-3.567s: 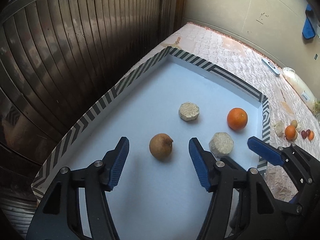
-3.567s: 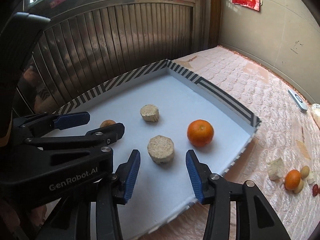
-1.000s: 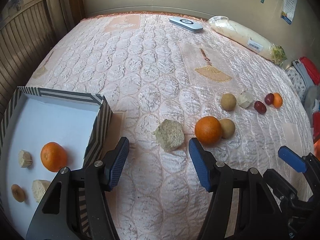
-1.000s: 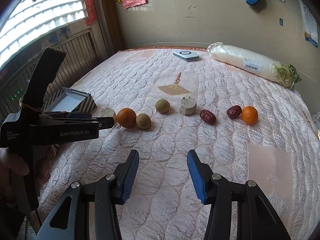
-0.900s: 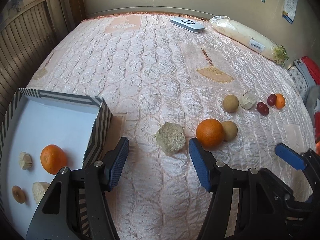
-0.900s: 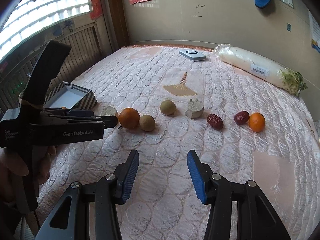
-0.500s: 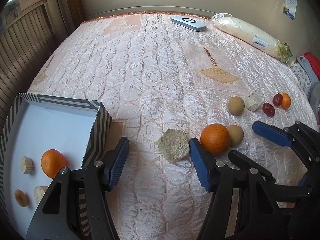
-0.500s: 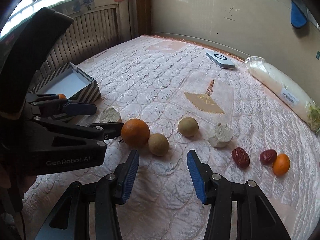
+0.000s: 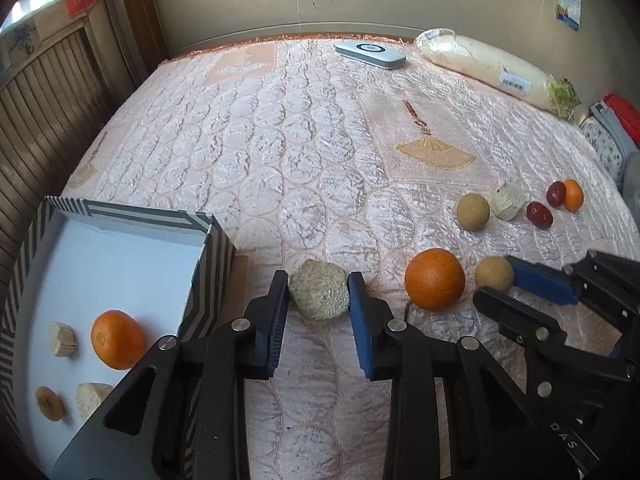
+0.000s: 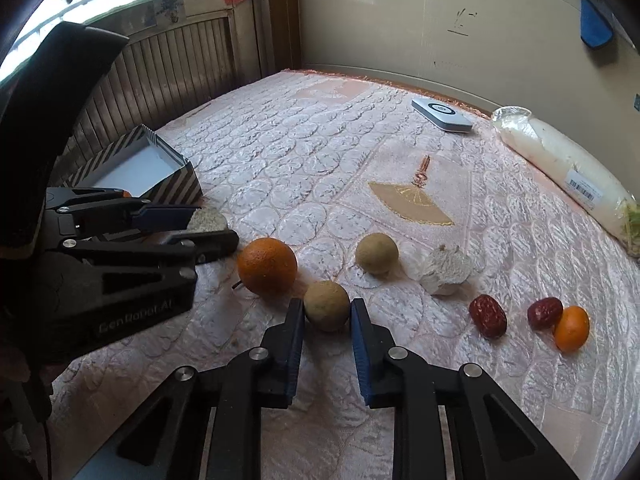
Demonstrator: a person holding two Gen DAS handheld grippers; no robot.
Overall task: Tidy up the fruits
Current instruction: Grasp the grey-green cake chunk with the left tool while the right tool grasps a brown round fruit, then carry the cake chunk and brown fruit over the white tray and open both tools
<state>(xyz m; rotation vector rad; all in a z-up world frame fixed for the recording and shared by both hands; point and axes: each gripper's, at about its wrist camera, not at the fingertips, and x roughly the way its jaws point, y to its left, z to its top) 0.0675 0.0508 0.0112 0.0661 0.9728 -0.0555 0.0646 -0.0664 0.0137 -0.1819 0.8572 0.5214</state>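
My left gripper (image 9: 318, 296) is shut on a rough greenish-beige hexagonal chunk (image 9: 319, 295) that rests on the pink quilt, right of the striped box (image 9: 208, 280). My right gripper (image 10: 327, 320) is shut on a small tan round fruit (image 10: 326, 305), also on the quilt; the fruit shows in the left wrist view (image 9: 494, 273) too. A large orange (image 9: 435, 279) lies between the two grippers. The box holds an orange (image 9: 117, 345), two pale chunks and a brown slice.
On the quilt lie another tan fruit (image 10: 377, 253), a pale chunk (image 10: 446, 266), two red dates (image 10: 488, 316) and a small orange (image 10: 572, 328). A white device (image 10: 442, 114) and a wrapped radish (image 10: 560, 164) lie at the far edge.
Both grippers swung from the box to the loose fruit, moved forward and down, and closed: the left on the hexagonal chunk, the right on the tan fruit.
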